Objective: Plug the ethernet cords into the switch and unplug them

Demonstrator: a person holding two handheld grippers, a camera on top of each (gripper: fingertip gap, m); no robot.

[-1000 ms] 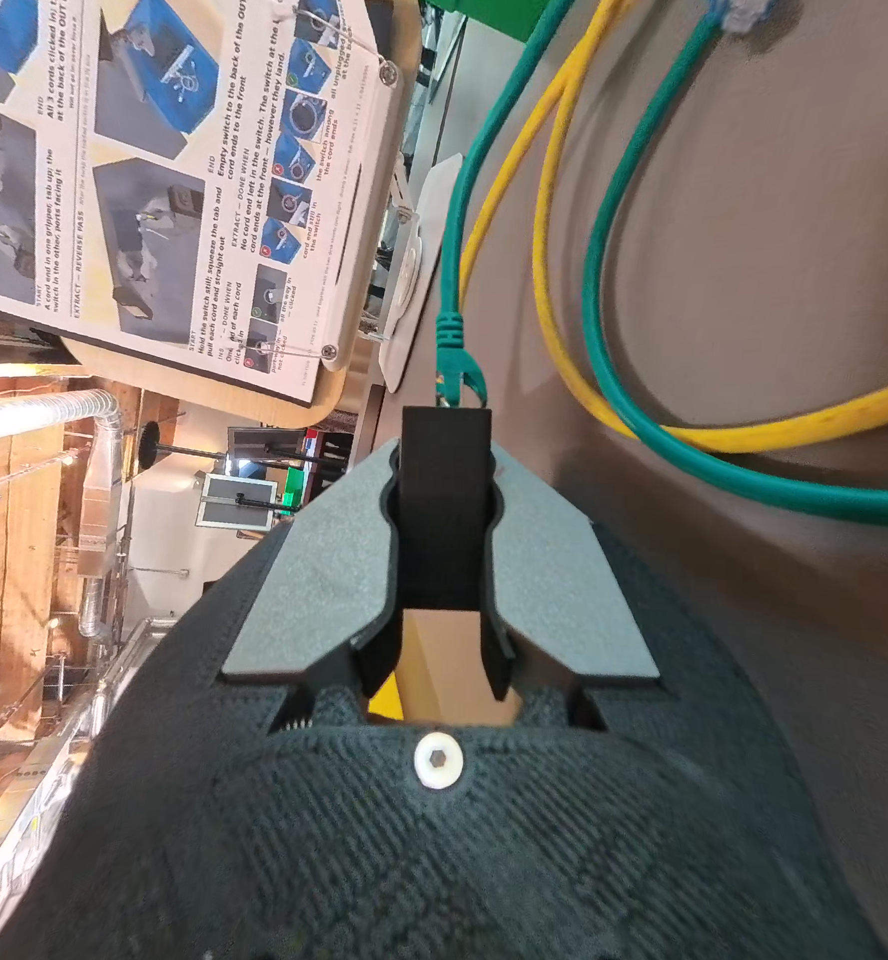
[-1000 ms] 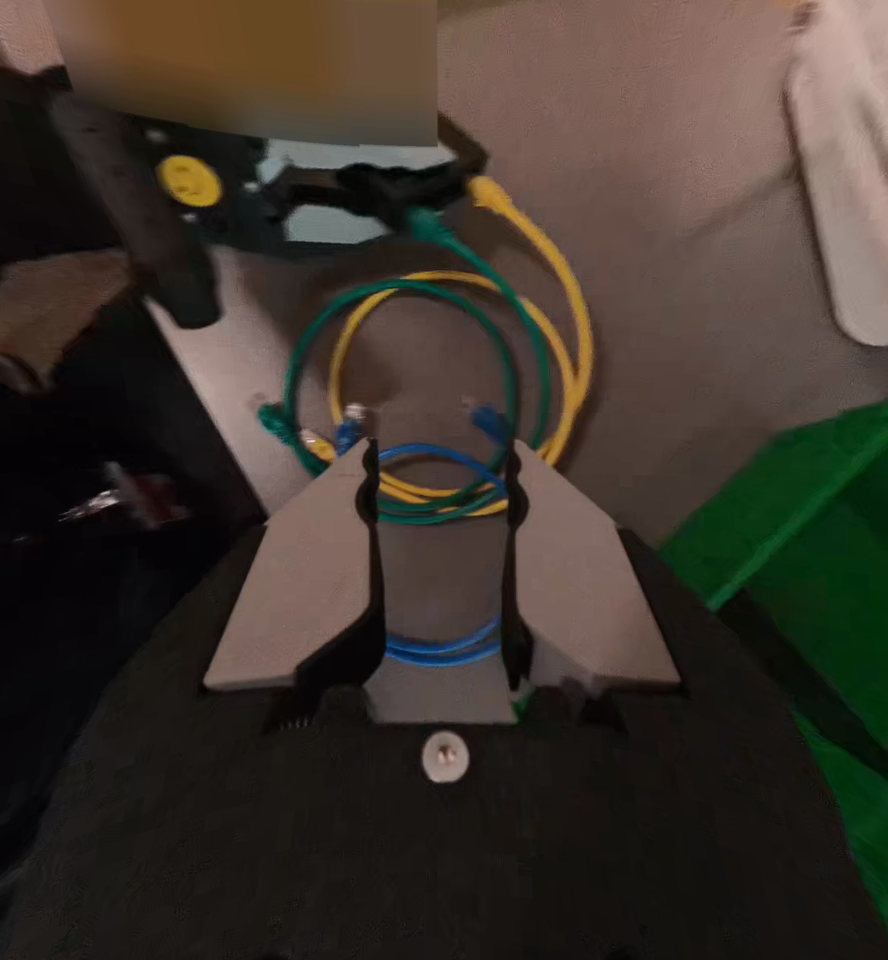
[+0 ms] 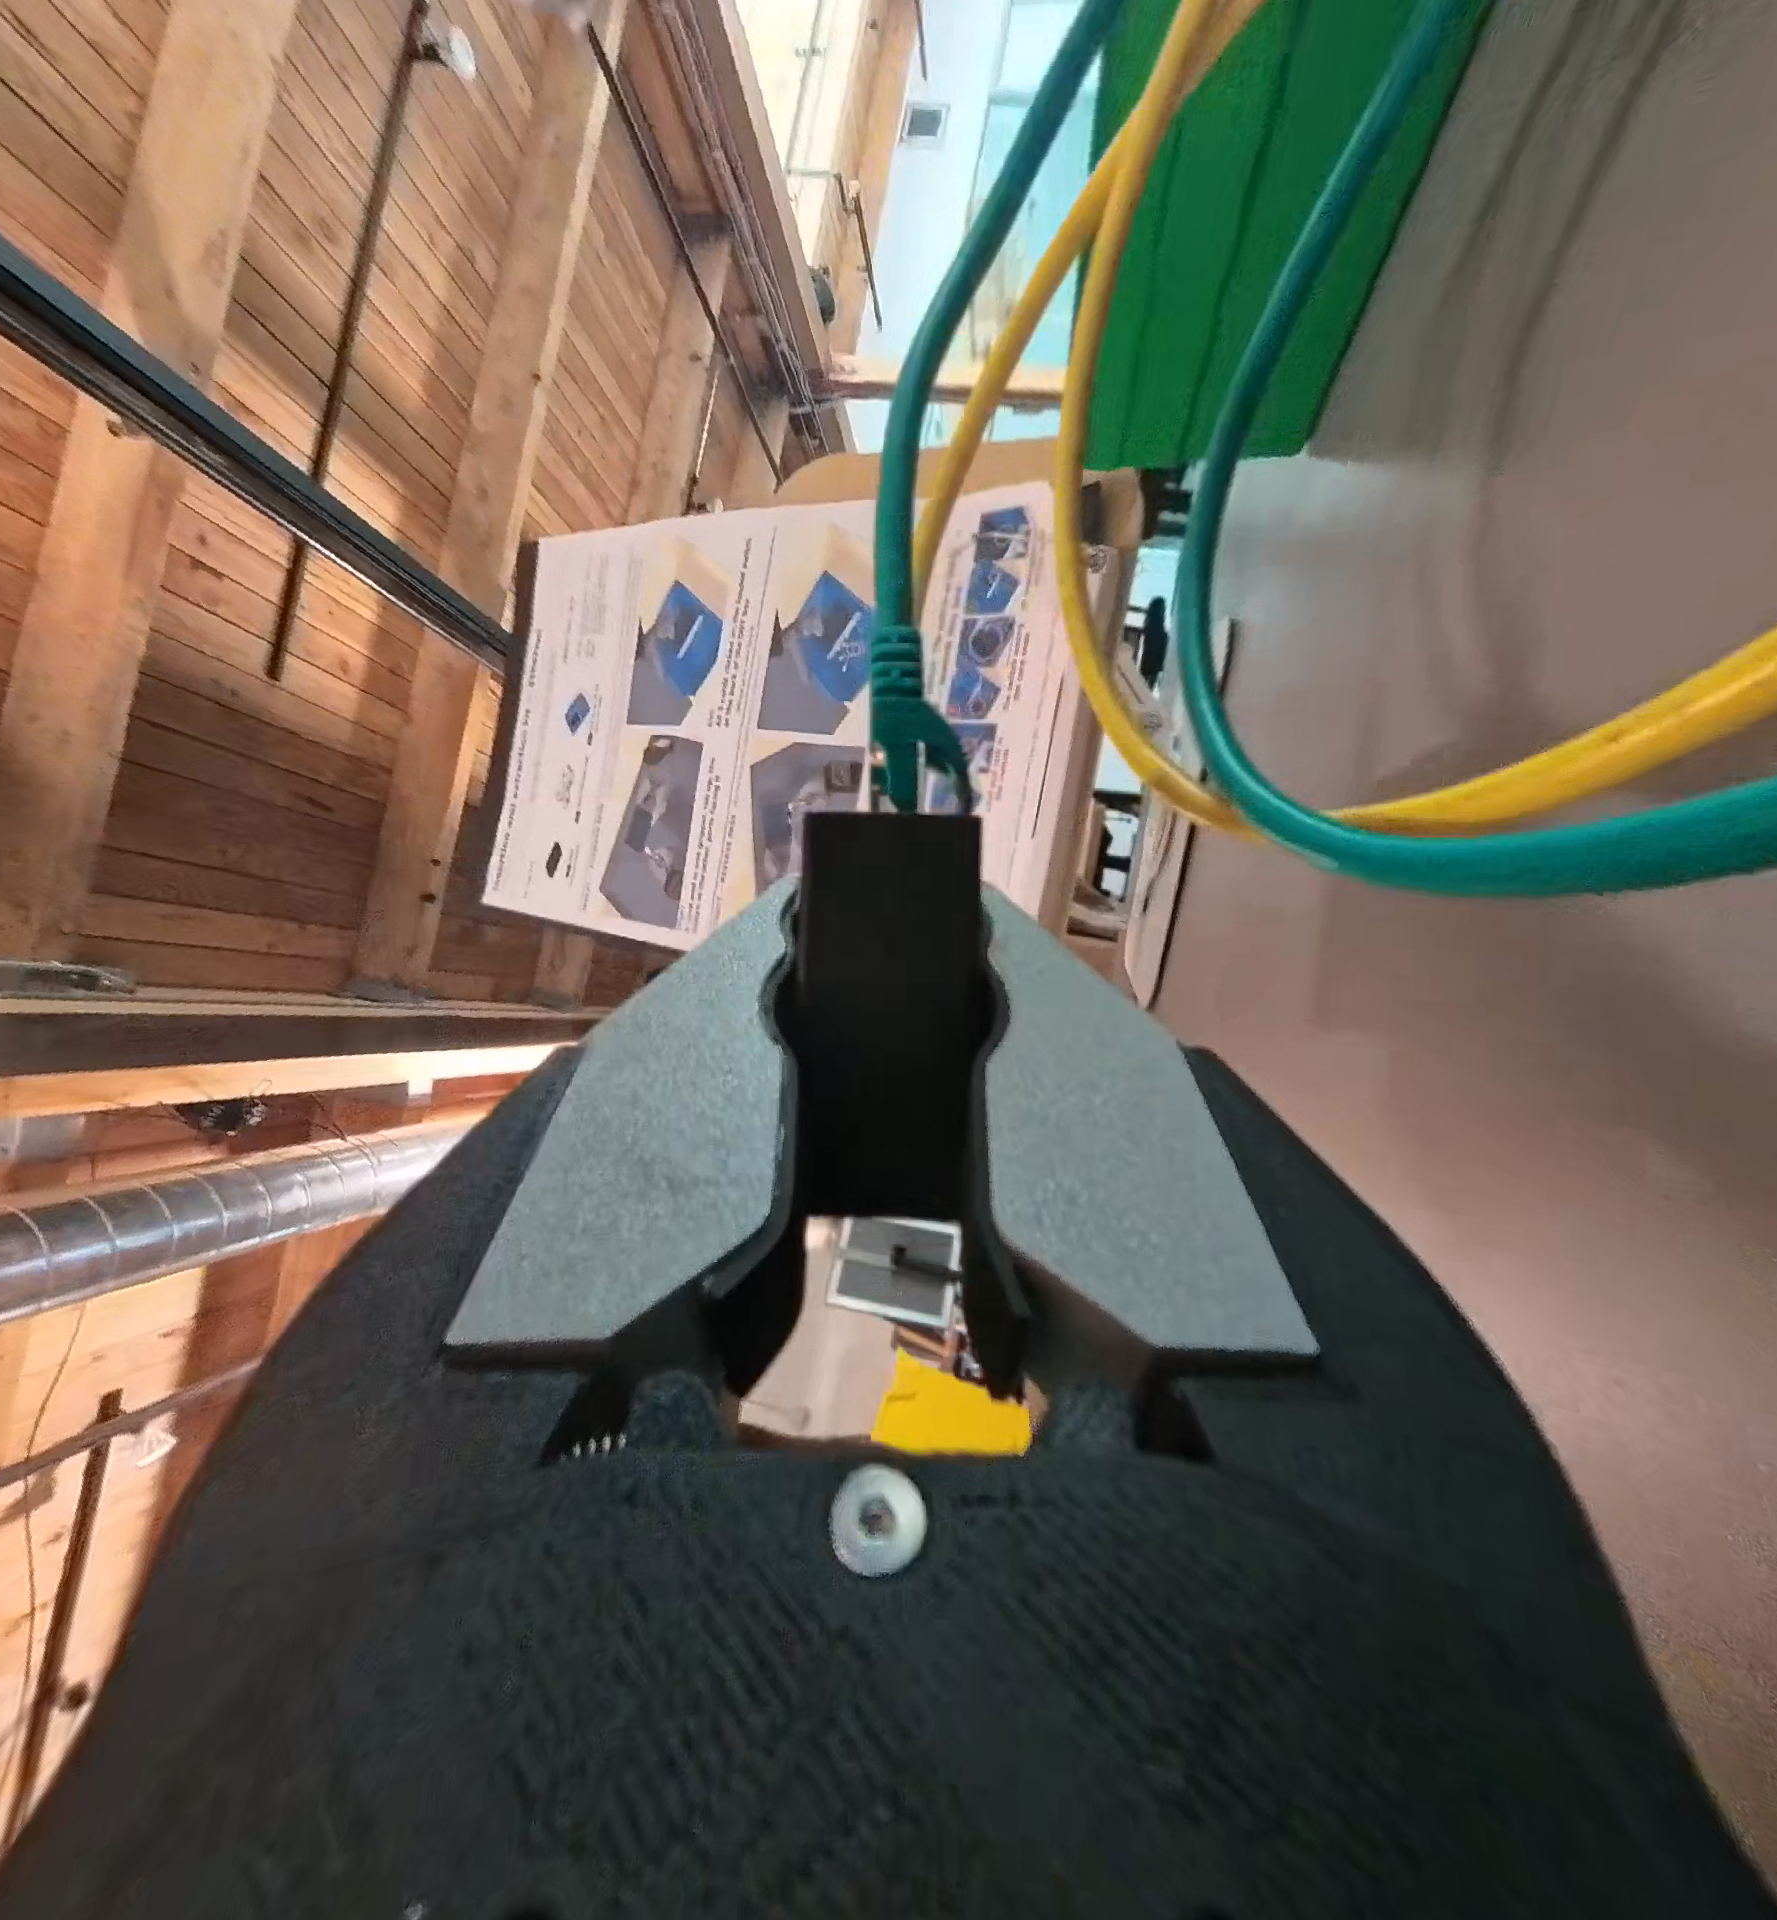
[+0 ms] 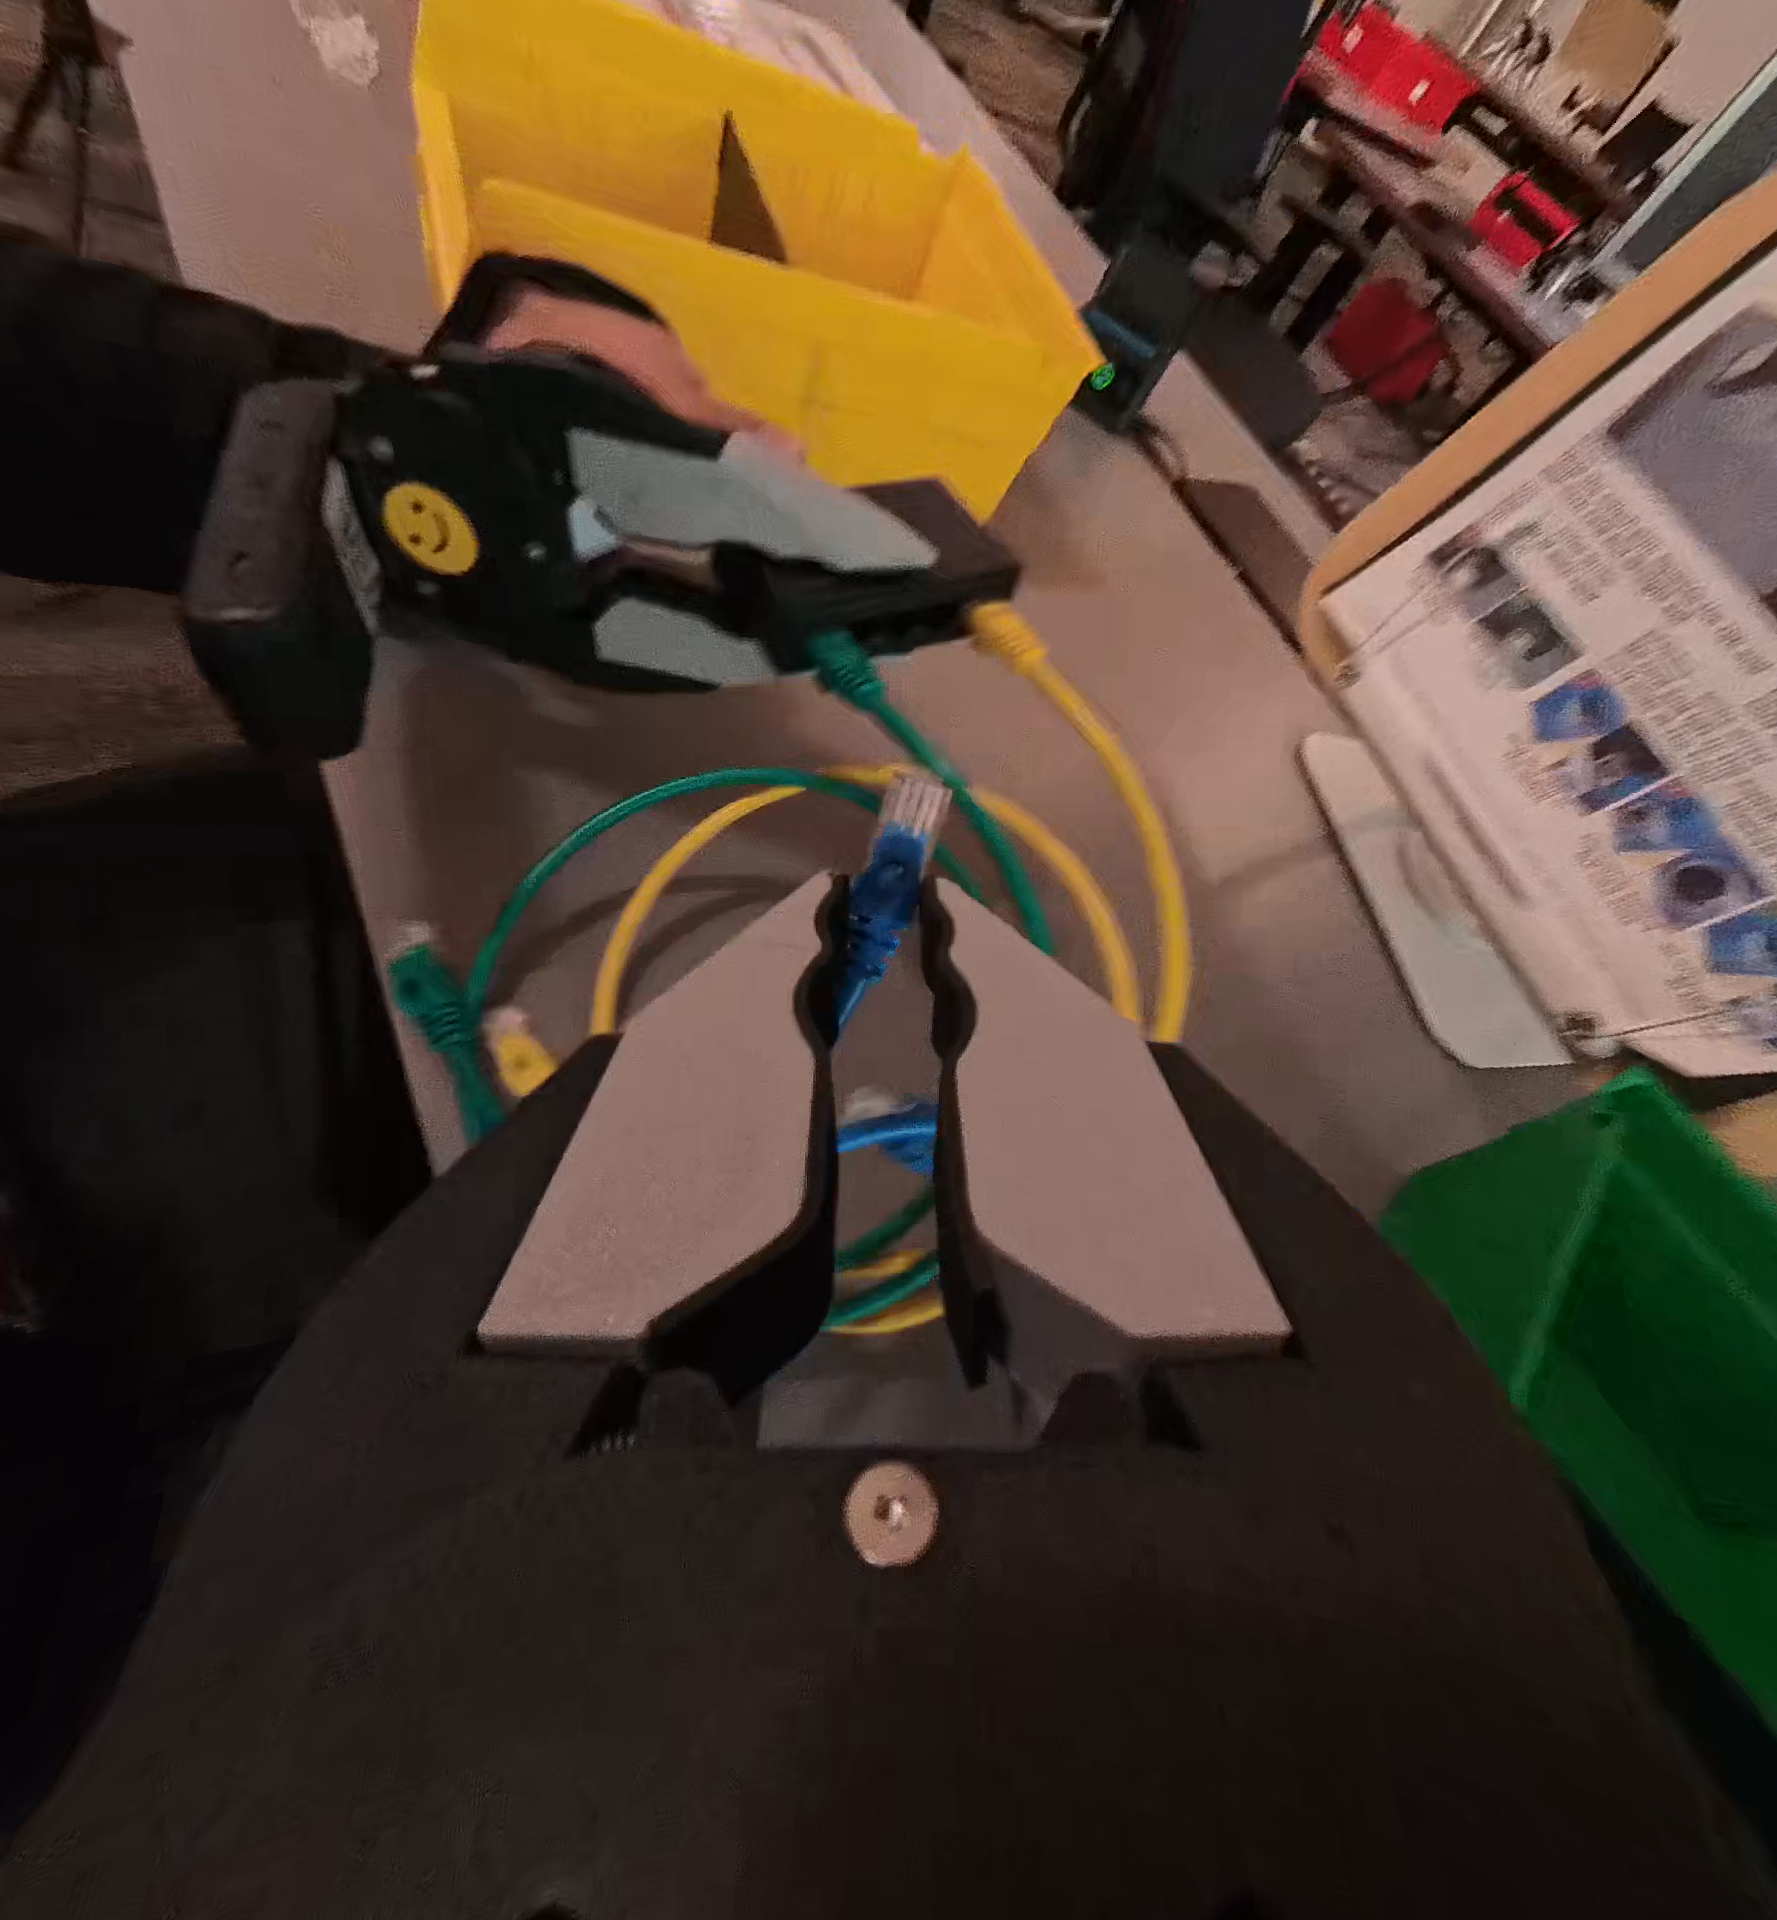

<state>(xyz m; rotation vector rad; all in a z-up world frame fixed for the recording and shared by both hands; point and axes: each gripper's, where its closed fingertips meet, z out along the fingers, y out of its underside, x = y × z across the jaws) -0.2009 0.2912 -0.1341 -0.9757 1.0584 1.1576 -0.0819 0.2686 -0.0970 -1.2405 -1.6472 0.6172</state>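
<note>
The switch (image 3: 889,997), a small black box, is being held at the centre of the left wrist view by the left gripper (image 3: 889,935), whose jaws are closed onto its two sides. It is being carried clear of the bench (image 4: 1227,665), probably so that its port face can be turned toward the other hand. In the right wrist view the same gripper is being seen in the upper left of the frame, with the switch jutting out toward the centre.

The green cord (image 4: 842,660) and the yellow cord (image 4: 1009,634) are already seated side by side in the switch, and their slack is hanging down into loops lying on the bench in the middle of the frame. Their free ends are resting together at the left edge of the bench.

The blue cord (image 4: 889,894) is being pinched just behind its clear plug by the right gripper (image 4: 884,899), the jaws nearly closed around the boot. The plug is being pointed up the frame toward the switch, apparently so that it can be pushed straight in. It is being kept well apart from the ports as yet, so the third insertion is judged the step in hand. Which port is free cannot be told.
</note>
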